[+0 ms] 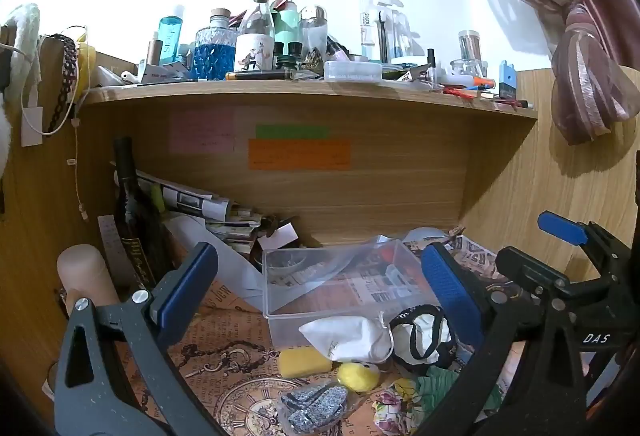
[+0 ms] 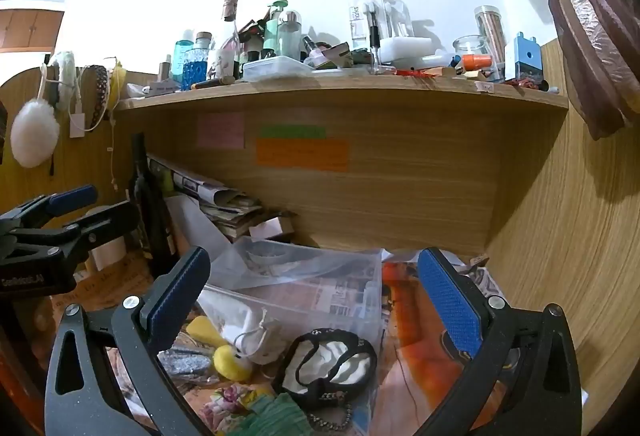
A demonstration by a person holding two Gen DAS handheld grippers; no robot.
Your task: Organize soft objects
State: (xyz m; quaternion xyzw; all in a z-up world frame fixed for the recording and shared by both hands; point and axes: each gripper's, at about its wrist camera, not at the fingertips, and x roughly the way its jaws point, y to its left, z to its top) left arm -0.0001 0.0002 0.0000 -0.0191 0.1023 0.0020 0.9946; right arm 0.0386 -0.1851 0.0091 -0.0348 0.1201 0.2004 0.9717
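Both grippers are hovering above the desk with jaws spread wide and nothing between them; the left gripper (image 1: 316, 272) is facing the clear bin (image 1: 280, 300), and the right gripper (image 2: 312, 284) is hanging just to its right, over the black-and-white cloth (image 2: 332, 360).

The soft things are lying in a loose heap on the printed paper, in front of the bin and touching its near wall: a white pouch (image 1: 344, 336), a yellow sponge (image 1: 304, 362), a yellow pompom (image 1: 358, 376), a grey glittery pouch (image 1: 316, 404), a floral cloth (image 1: 396, 408) and a green cloth (image 1: 440, 380); the bin itself is looking empty of them.

All of these are likely handling as light and limp; the sponge and pompom should be squashing under the pads, so a mid-body pinch is probably serving best; the white pouch is offering a gathered neck with drawstring, a firm spot; the cloths will probably be trailing, so bunching a fold near the middle seems wise; the thin-walled bin may be sliding if nudged.
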